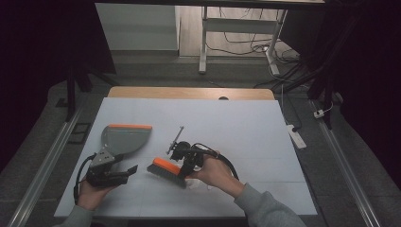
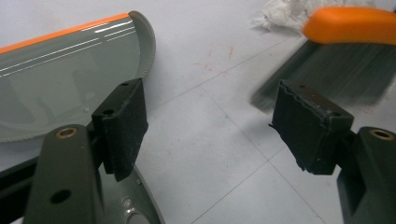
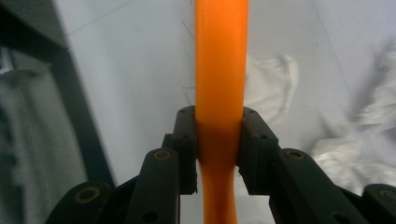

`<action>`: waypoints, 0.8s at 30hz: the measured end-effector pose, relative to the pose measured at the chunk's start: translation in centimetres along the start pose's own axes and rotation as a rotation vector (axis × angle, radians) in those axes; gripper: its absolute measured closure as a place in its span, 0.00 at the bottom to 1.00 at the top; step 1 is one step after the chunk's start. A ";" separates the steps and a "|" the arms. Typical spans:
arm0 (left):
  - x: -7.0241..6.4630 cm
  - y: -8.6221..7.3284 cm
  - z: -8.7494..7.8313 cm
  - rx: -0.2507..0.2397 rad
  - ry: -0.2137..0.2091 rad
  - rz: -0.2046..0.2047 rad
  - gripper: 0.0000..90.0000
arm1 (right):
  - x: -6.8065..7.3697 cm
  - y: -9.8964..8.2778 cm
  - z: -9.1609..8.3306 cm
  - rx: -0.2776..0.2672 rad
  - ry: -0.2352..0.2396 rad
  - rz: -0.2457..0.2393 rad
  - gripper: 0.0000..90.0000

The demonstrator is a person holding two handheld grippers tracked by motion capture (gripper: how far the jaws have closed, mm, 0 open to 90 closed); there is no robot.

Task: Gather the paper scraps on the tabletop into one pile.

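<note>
A grey dustpan [image 1: 124, 138] with an orange lip lies on the white table at the left. My left gripper [image 1: 133, 169] stands open just in front of it, nothing between its jaws. In the left gripper view the dustpan [image 2: 65, 74] is at the left, and its grey handle [image 2: 123, 207] runs under the left gripper [image 2: 210, 123]. My right gripper [image 1: 185, 166] is shut on the orange handle of a brush [image 1: 165, 169] whose dark bristles rest on the table. In the right gripper view the brush handle [image 3: 219, 70] runs upright between the shut jaws of the right gripper [image 3: 218, 147].
Crumpled white paper [image 1: 195, 182] lies on the table by the brush; it is also in the left gripper view as crumpled paper [image 2: 287, 11] and in the right gripper view as crumpled paper [image 3: 273, 88]. The white table [image 1: 246, 123] ends in a wooden strip [image 1: 189, 92] at the far side.
</note>
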State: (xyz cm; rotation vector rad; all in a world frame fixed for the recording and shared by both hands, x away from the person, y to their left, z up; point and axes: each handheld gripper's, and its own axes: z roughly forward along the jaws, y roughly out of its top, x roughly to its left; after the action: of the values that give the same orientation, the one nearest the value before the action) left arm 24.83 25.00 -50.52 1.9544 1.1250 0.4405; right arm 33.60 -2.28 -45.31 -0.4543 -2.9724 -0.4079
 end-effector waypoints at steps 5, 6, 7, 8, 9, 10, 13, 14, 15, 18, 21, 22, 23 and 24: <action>-0.2 0.0 0.1 0.004 -0.005 0.012 0.30 | -3.0 -0.2 -0.7 0.015 -0.071 0.088 0.79; -0.3 0.0 0.1 0.005 -0.007 0.013 0.30 | -3.8 -0.4 -0.9 0.016 -0.075 0.112 0.79; -0.2 0.0 0.1 0.005 -0.009 0.013 0.30 | -4.4 -0.7 -1.1 0.009 -0.081 0.132 0.79; -0.2 0.0 0.2 0.006 -0.011 0.011 0.30 | -5.0 -1.0 -1.4 -0.003 -0.093 0.147 0.79; -0.2 0.0 0.2 0.006 -0.011 0.010 0.30 | -5.1 -1.3 -1.8 -0.016 -0.103 0.158 0.79; -0.1 0.0 0.2 0.007 -0.011 0.008 0.30 | -5.2 -1.5 -2.1 -0.030 -0.109 0.158 0.79; -0.1 0.0 0.3 0.010 -0.011 0.004 0.30 | -5.1 -2.5 -4.2 -0.125 -0.087 0.156 0.79; -0.2 0.0 0.3 0.009 -0.010 0.005 0.30 | -5.0 -2.7 -4.7 -0.140 -0.086 0.151 0.79; -0.2 0.0 0.3 0.010 -0.009 0.008 0.30 | -4.6 -3.1 -5.6 -0.155 -0.092 0.143 0.79; -0.3 0.0 0.3 0.012 -0.009 0.012 0.30 | -3.7 -4.1 -7.2 -0.185 -0.097 0.116 0.79; -0.3 0.1 0.4 0.012 -0.009 0.012 0.30 | -2.5 -5.3 -8.3 -0.191 -0.074 0.077 0.79; -0.3 0.1 0.4 0.012 -0.010 0.012 0.30 | -2.2 -5.6 -8.3 -0.179 -0.066 0.067 0.79; -0.3 0.1 0.5 0.016 -0.010 0.016 0.30 | -1.9 -6.0 -8.1 -0.159 -0.052 0.050 0.79; -0.4 0.1 0.5 0.016 -0.009 0.015 0.30 | -1.4 -6.4 -7.6 -0.132 -0.038 0.031 0.79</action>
State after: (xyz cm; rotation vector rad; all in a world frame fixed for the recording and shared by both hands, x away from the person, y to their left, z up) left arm 25.03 24.43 -50.68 1.9779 1.1123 0.4308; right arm 33.45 -10.69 -39.85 -0.5267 -2.9823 -0.6007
